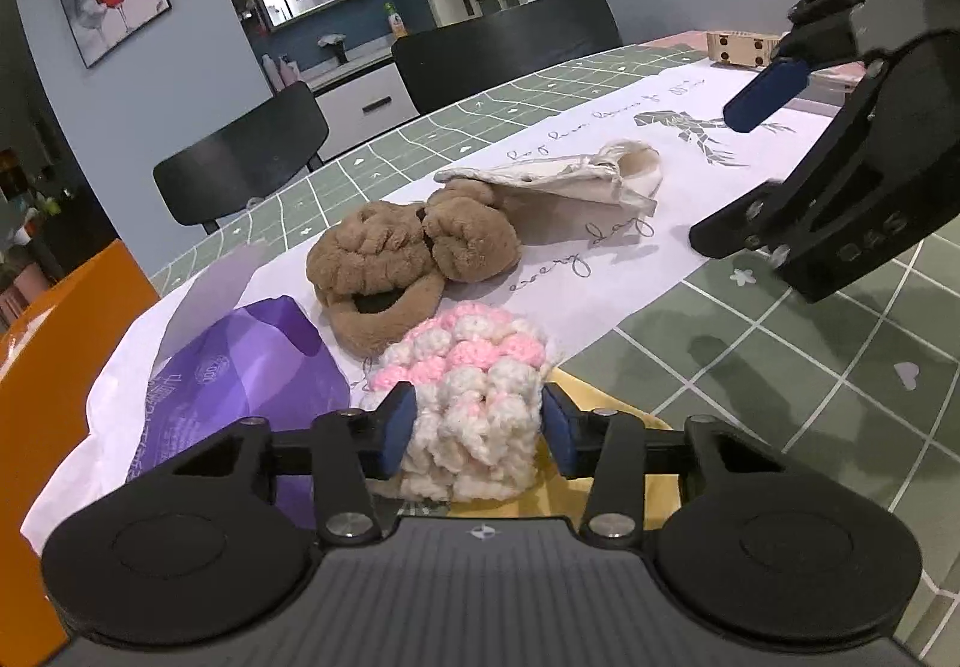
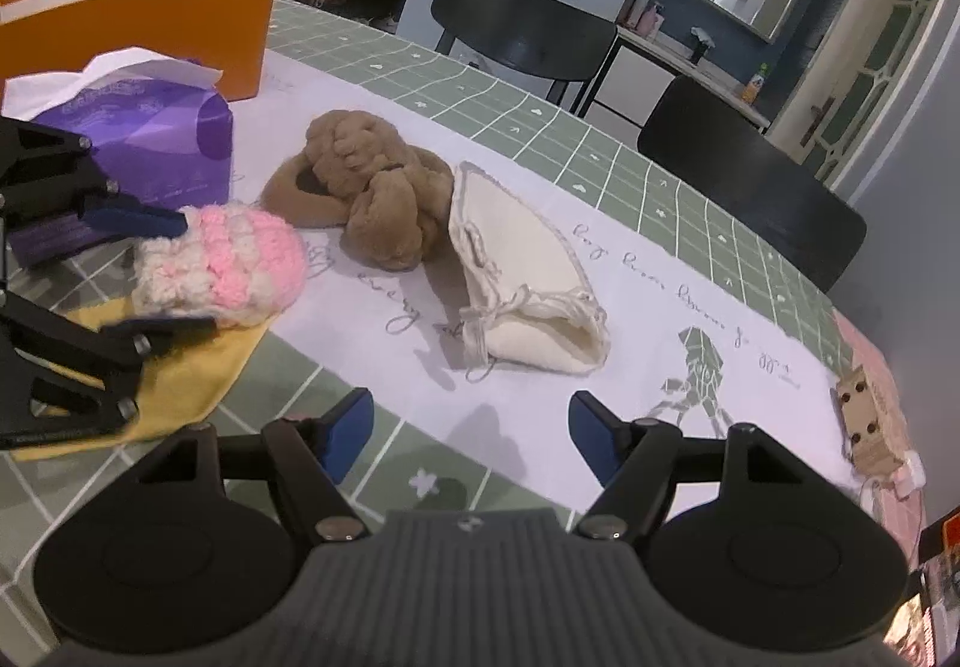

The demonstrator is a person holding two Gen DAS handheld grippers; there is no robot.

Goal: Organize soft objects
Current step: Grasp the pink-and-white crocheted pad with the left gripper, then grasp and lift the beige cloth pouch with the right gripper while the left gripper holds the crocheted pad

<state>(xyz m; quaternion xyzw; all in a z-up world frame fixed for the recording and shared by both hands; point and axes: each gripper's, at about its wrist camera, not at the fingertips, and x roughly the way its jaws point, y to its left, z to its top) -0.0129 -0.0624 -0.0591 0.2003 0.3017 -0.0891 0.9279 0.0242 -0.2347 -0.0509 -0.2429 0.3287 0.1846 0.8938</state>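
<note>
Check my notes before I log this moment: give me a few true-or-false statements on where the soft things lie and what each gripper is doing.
1. The left gripper is shut on the pink-and-white knit. True.
2. The right gripper holds the cream pouch. False: it is open and holds nothing; the pouch lies on the table ahead of it.
3. The brown plush lies between the knit and the pouch. True.
4. The knit is inside the orange box. False: it sits over a yellow cloth on the table.
5. The purple tissue pack stands in front of the box. True.
</note>
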